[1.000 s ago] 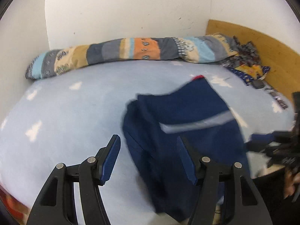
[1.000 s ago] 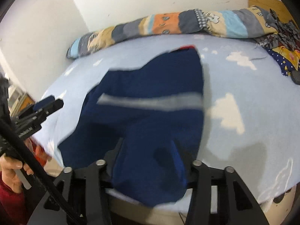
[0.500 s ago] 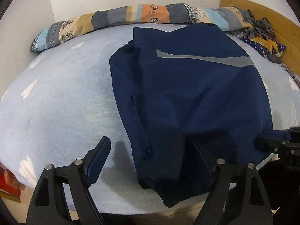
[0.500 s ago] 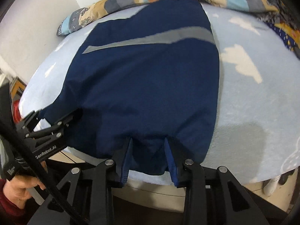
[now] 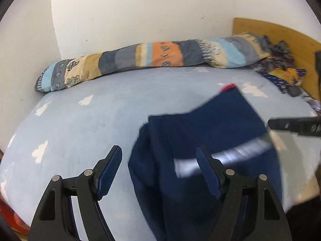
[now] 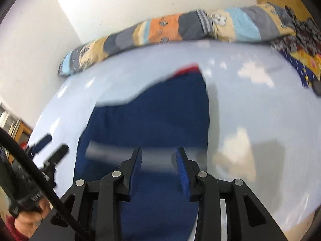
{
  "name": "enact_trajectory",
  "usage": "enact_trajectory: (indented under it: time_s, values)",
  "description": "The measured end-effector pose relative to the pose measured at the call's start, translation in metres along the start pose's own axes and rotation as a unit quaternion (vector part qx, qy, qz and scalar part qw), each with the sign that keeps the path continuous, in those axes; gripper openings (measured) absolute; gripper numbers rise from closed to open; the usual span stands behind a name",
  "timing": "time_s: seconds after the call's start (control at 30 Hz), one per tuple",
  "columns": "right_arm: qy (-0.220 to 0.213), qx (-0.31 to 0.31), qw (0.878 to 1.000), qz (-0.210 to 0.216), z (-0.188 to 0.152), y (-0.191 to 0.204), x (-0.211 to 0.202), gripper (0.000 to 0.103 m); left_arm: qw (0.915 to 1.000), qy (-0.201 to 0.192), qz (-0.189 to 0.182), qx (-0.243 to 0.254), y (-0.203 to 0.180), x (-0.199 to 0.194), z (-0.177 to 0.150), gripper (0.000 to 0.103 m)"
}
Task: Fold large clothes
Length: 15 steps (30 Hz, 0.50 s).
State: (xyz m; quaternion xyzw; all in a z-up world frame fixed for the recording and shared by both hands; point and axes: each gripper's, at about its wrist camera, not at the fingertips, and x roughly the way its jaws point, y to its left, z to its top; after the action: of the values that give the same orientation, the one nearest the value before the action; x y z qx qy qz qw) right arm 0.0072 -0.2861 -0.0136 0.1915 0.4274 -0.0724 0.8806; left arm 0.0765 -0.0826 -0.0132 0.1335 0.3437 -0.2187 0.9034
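A navy blue garment (image 5: 200, 132) with a grey stripe and a red collar edge lies on the light blue bed, blurred by motion. It also shows in the right wrist view (image 6: 156, 124). My left gripper (image 5: 158, 156) is open and empty above the garment's left edge. My right gripper (image 6: 158, 156) is open above the garment's near part, with nothing between its jaws. The left gripper (image 6: 50, 146) appears at the left of the right wrist view. The right gripper (image 5: 295, 125) appears at the right of the left wrist view.
A long patchwork bolster (image 5: 152, 58) lies along the white wall at the back. A pile of dark patterned clothes (image 5: 280, 68) sits at the back right by a wooden headboard (image 5: 280, 34). The bed sheet (image 5: 80, 124) has white cloud prints.
Both grippers have lifted and drawn back from the garment's near hem. The right gripper has let go of the hem and opened. The garment lies further from the cameras.
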Motion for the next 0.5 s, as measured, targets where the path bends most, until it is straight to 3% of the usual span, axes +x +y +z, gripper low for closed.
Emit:
enact_trajectory:
  time_s: [0.07,0.2,0.3,0.4,0.5]
  values:
    - [-0.005,0.005,1.000,-0.005,0.027,-0.002,0.021,0.039,0.9998,0.016,-0.014,-0.007,-0.001,0.024,0.010,0.076]
    - [0.013,-0.003,1.000,-0.012,0.059,0.004,0.067,0.039,0.9976,0.068,0.006,-0.015,0.004,0.080,0.013,0.075]
    - [0.050,-0.005,0.998,-0.028,0.065,0.004,0.104,0.039,0.9953,0.095,0.008,-0.015,0.000,0.107,0.010,0.075]
    - [0.093,0.001,0.994,-0.050,0.063,-0.001,0.141,0.039,0.9952,0.096,0.019,0.007,-0.009,0.117,0.005,0.076]
    - [0.100,0.005,0.994,-0.047,0.059,-0.005,0.152,0.039,0.9949,0.099,0.018,0.006,-0.007,0.118,0.002,0.076]
